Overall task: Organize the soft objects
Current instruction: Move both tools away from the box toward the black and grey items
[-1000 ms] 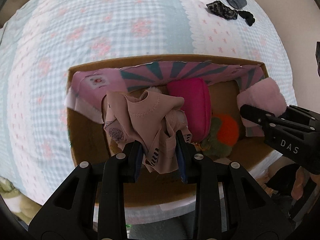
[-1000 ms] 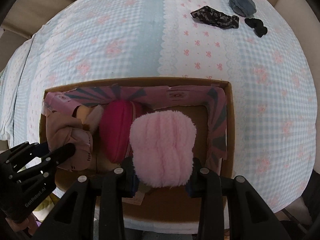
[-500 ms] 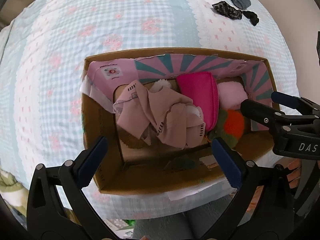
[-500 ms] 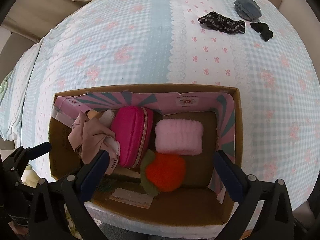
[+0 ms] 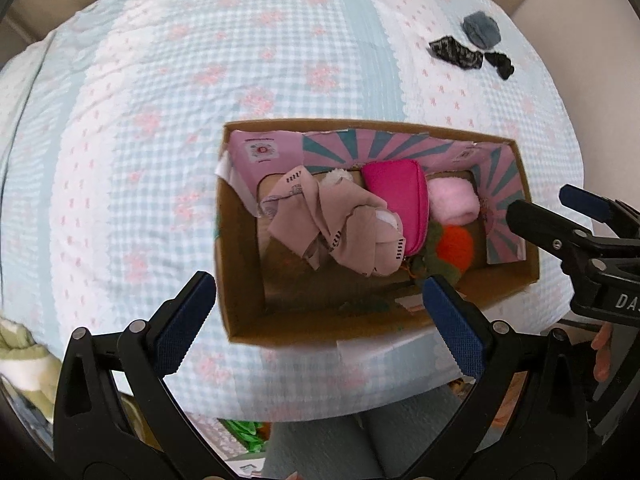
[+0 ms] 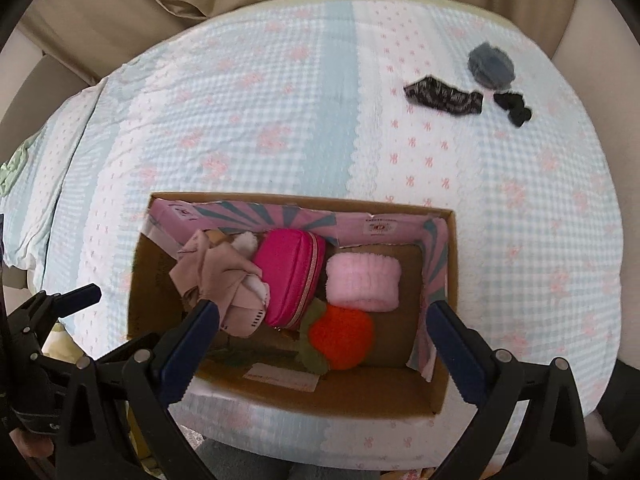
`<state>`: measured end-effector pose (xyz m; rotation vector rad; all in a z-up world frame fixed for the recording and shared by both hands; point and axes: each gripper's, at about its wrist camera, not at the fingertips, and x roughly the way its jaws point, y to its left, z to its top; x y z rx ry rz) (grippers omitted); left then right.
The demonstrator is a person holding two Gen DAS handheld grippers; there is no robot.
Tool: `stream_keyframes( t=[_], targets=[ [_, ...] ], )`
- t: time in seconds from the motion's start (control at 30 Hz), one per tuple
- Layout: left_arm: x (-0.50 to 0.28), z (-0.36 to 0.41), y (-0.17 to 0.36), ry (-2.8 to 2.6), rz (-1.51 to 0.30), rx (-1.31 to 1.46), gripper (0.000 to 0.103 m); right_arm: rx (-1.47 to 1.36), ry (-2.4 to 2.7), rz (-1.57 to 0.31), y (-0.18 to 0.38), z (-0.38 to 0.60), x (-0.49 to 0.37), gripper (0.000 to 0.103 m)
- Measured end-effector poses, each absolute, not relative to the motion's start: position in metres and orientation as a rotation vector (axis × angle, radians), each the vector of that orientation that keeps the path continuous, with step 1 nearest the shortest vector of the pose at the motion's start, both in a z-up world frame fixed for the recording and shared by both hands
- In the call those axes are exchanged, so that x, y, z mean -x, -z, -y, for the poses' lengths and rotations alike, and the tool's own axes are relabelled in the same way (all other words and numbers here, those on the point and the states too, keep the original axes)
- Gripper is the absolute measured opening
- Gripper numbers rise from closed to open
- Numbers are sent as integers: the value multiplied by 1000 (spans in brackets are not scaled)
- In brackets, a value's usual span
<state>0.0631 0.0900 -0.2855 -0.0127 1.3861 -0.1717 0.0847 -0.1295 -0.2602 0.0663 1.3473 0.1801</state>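
Left gripper (image 5: 316,300): black plastic frame with triangular cut-outs, two long fingers faced with dark blue textured pads (image 5: 452,322), round silver screw heads at each finger pivot. Right gripper (image 6: 320,326): same black frame, blue pads (image 6: 190,338) and silver screws; its body carries white lettering "DA" at 3 o'clock in the left wrist view. Bare skin of the person's fingers (image 5: 602,354) shows just below that lettering.

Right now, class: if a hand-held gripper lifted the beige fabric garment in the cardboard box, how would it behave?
The crumpled beige fabric garment would probably drape limply; its folds look loose. Likely light. It may drag across the magenta zipped pouch it leans against.
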Motion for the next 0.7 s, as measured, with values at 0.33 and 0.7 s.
stream_keyframes(
  t=[0.33,0.7],
  targets=[
    [-30,-100,206,153,-1258,13,103,-69,-137,-1177,171,141,-50,103],
    [-11,-88,114,181,-993,-24,103,-31,4,-956,86,178,-20,103]
  ],
)
